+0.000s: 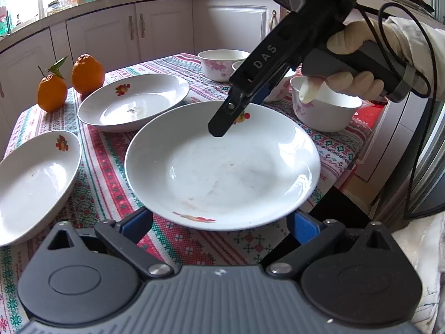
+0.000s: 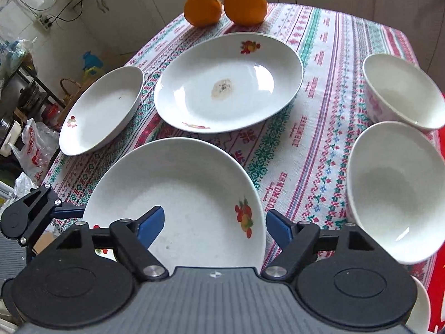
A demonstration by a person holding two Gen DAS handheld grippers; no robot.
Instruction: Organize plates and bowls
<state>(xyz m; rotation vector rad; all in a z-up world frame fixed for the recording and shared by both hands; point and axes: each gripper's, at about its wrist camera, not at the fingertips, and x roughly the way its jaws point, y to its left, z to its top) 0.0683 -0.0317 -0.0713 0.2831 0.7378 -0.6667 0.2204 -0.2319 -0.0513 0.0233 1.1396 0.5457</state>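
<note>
- The nearest plate (image 2: pixel 178 203) lies on the tablecloth (image 2: pixel 311 144) at the near edge of the table, right under both tools.
- None of the stacking is done, by my reading: three plates lie apart, the middle plate (image 2: pixel 228 83) bearing a food smear and the side plate (image 2: pixel 103 108) left of it. The two bowls (image 2: pixel 395 192) to the right sit separately too.
- My right gripper (image 2: pixel 214 222) straddles the nearest plate's rim, one blue pad inside the dish, the other outside. Its jaws stand half apart, not pinching yet.
- My left gripper (image 1: pixel 222 222) is spread wide at the plate's opposite edge, holding nothing.
- Two oranges (image 2: pixel 222 5) stand at the far end.
</note>
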